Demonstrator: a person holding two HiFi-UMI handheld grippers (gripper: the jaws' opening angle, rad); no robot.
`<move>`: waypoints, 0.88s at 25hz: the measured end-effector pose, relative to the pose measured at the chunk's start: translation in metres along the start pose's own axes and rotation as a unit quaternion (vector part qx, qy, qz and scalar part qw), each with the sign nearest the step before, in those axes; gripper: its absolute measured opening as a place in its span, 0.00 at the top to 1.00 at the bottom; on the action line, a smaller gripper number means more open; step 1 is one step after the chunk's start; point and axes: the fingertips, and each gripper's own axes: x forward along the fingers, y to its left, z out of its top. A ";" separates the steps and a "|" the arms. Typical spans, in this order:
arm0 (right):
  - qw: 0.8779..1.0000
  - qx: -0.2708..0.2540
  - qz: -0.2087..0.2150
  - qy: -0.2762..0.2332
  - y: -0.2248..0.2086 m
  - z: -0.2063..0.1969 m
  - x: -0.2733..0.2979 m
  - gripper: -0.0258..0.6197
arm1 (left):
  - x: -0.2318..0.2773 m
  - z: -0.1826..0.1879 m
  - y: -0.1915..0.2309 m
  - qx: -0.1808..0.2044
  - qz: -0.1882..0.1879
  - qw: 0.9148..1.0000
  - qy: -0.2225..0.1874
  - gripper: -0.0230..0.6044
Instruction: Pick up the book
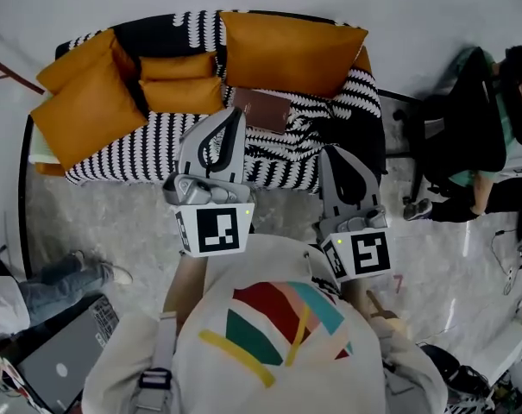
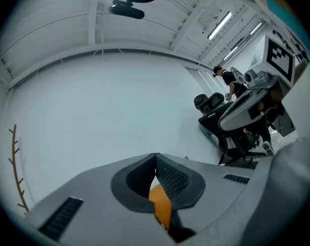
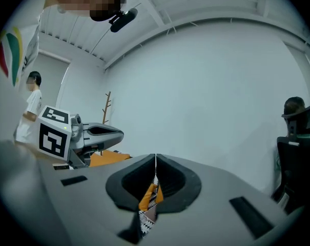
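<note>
Left gripper (image 2: 156, 157): jaws closed tip to tip and empty; only a bit of orange cushion shows through the gap behind the pads.
Right gripper (image 3: 155, 160): closed as well, with nothing held.
Where I hold them: both are raised in front of my chest, over the near edge of the sofa (image 1: 157, 149), apart from the book.
Book's place: the book (image 1: 262, 109) lies flat on the black-and-white patterned seat. It is just in front of the big orange cushion (image 1: 291, 50) and beyond and between my two gripper tips.
Book's look: thin, dark brown, rectangular and slightly askew; I can make out no title.
Step in hand: as I judge it, the reach has not yet begun.
Doing it well: I should open one gripper's jaws before lowering it. A flat book on soft upholstery gives little to bite, so I would come in low at the near edge, press the lower jaw into the seat to slide under the cover, then close firmly.
Risk: pinching the fabric along with the book.
</note>
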 end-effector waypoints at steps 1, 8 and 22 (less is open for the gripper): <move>1.000 0.002 0.000 0.002 0.000 -0.002 0.010 0.94 | 0.006 -0.007 0.006 -0.003 -0.002 1.000 0.005 0.95; 0.999 0.038 -0.012 0.033 -0.009 -0.025 0.064 0.94 | 0.038 -0.042 0.041 -0.011 -0.011 1.000 0.021 0.95; 0.991 0.119 0.021 0.053 -0.140 -0.052 0.149 0.94 | 0.193 -0.036 0.040 0.000 -0.003 0.998 0.059 0.95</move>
